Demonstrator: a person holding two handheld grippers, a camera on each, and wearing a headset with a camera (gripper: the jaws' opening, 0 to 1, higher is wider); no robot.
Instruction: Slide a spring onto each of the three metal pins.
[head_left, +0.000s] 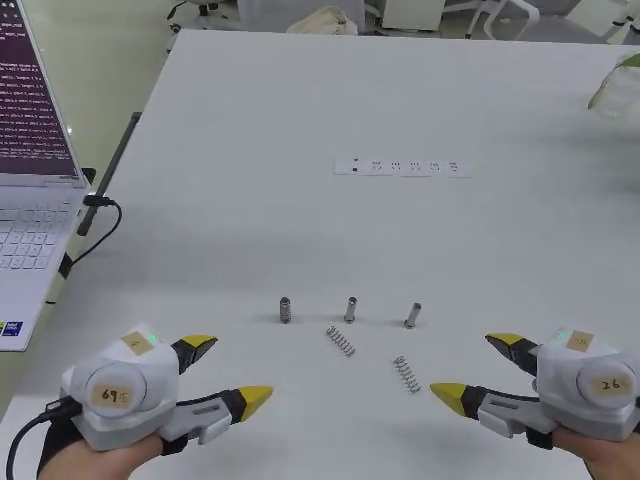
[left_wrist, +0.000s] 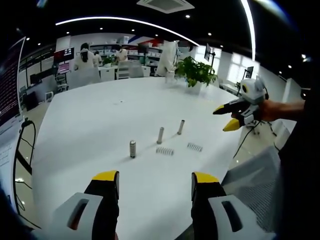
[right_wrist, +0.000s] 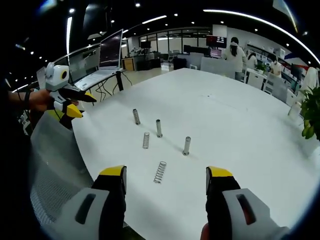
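Observation:
Three short metal pins stand in a row on the white table (head_left: 300, 120). The left pin (head_left: 285, 310) (left_wrist: 132, 148) (right_wrist: 136, 116) wears a spring. The middle pin (head_left: 350, 309) (left_wrist: 160, 135) (right_wrist: 158, 128) and the right pin (head_left: 412, 316) (left_wrist: 181, 127) (right_wrist: 186, 145) are bare. One loose spring (head_left: 340, 340) (left_wrist: 165, 151) (right_wrist: 146, 140) lies just in front of the middle pin. Another spring (head_left: 406, 374) (left_wrist: 195, 147) (right_wrist: 160, 172) lies nearer the right side. My left gripper (head_left: 227, 371) (left_wrist: 154, 177) (right_wrist: 75, 105) hovers open near the front left, holding nothing. My right gripper (head_left: 473, 367) (right_wrist: 165, 172) (left_wrist: 227, 117) is open at the front right, also holding nothing.
An open laptop (head_left: 25, 200) sits at the table's left edge with a black cable (head_left: 95, 215) beside it. A white power strip (head_left: 403, 167) lies farther back. A potted plant (head_left: 620, 85) (left_wrist: 196, 72) stands at the far right. People stand in the office behind.

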